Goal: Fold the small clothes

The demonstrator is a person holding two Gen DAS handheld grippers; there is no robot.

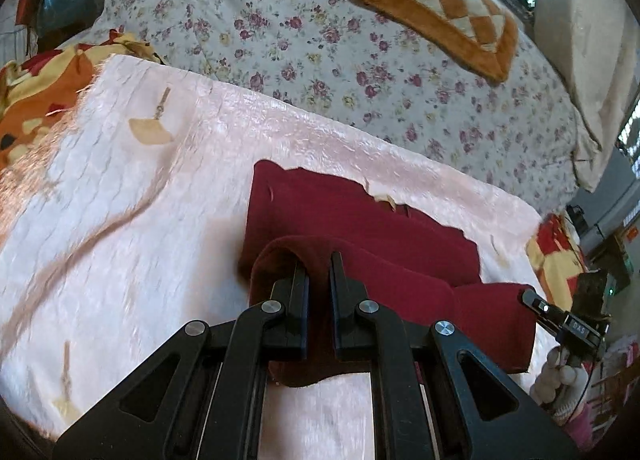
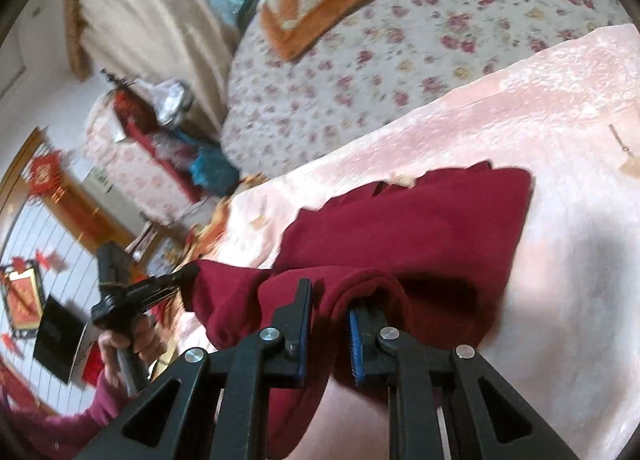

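A dark red garment (image 1: 360,219) lies on a pale pink satin cloth (image 1: 140,199) spread over the bed. Its near edge is lifted and curled over. My left gripper (image 1: 319,272) is shut on that raised edge, which wraps over the left finger. The right gripper (image 1: 528,296) shows at the right of the left wrist view, pinching the garment's other near corner. In the right wrist view the right gripper (image 2: 330,300) is shut on a fold of the red garment (image 2: 420,219). The left gripper (image 2: 188,274), held by a hand (image 2: 120,340), grips the corner at the left.
A floral quilt (image 1: 320,39) covers the bed beyond the pink cloth, with an orange checkered cushion (image 1: 440,7) on it. An orange and yellow patterned blanket (image 1: 36,99) lies at the far left. A beige curtain (image 2: 152,19) and cluttered furniture (image 2: 140,147) stand past the bed.
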